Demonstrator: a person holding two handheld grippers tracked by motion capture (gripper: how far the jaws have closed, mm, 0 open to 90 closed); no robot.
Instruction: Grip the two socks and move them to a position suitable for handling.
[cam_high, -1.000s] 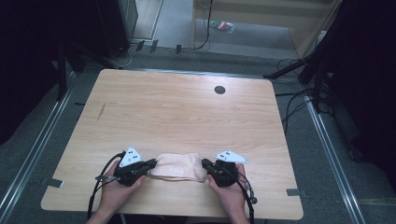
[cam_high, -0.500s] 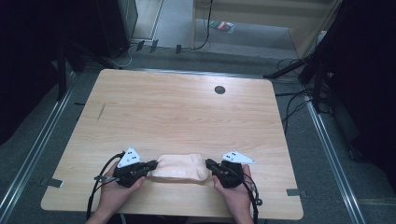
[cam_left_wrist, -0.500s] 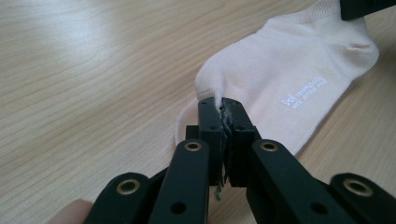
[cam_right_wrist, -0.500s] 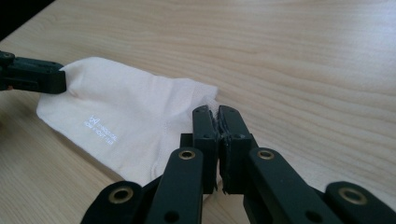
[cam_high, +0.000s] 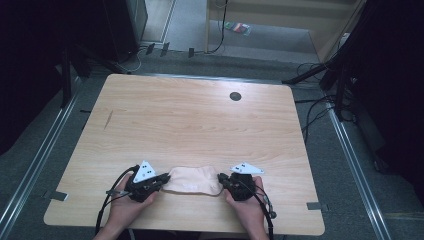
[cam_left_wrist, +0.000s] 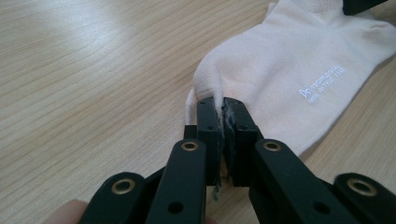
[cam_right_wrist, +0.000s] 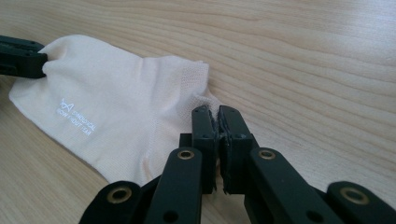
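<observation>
A pale sock (cam_high: 192, 180) lies flat on the wooden surface (cam_high: 200, 125) near its 6 o'clock edge, stretched between both tongs. The left tongs (cam_high: 159, 180) are clenched on the sock's 9 o'clock end, fabric pinched between the jaws in the left gripper view (cam_left_wrist: 219, 116). The right tongs (cam_high: 223, 181) are clenched on the 3 o'clock end, grasping the fabric edge (cam_right_wrist: 215, 123). Small white lettering (cam_left_wrist: 322, 81) is printed on the sock. A dark round hole (cam_high: 235, 96) sits toward 12 o'clock, well apart.
</observation>
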